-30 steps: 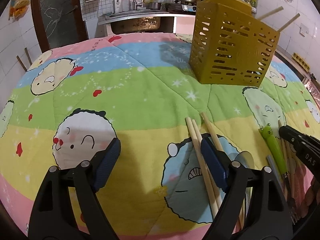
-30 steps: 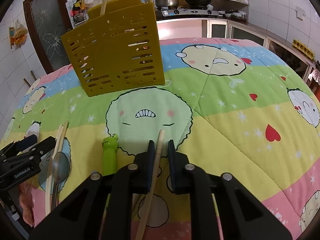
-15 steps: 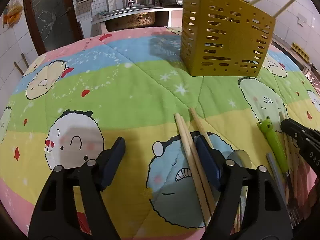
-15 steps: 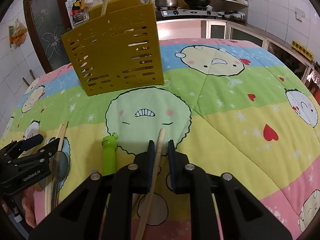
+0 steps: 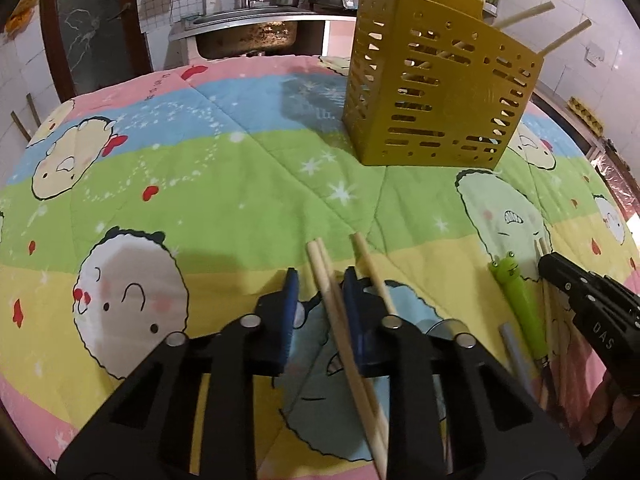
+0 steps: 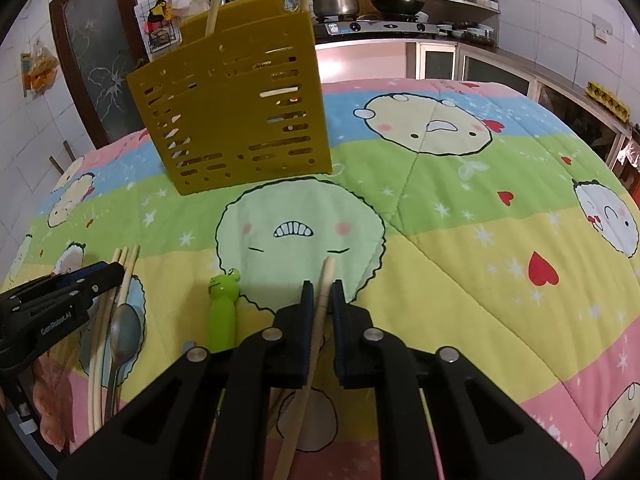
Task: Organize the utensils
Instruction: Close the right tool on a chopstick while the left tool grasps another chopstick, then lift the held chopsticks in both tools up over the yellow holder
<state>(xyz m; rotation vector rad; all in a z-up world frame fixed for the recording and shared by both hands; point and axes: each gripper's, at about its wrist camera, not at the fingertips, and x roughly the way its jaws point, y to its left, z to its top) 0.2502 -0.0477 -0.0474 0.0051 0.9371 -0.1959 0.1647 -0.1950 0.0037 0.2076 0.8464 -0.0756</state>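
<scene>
Left gripper (image 5: 319,280): jaws have just been closing and now flank a pair of chopsticks (image 5: 336,312) lying on the quilt (image 5: 240,200), a gap showing at the left pad. Right gripper (image 6: 320,292): clamped on a single chopstick (image 6: 326,276). The yellow utensil holder (image 6: 236,112) stands upright further back, two chopsticks protruding; a spoon (image 6: 125,334) and green frog-handled utensil (image 6: 222,312) lie between the grippers.
</scene>
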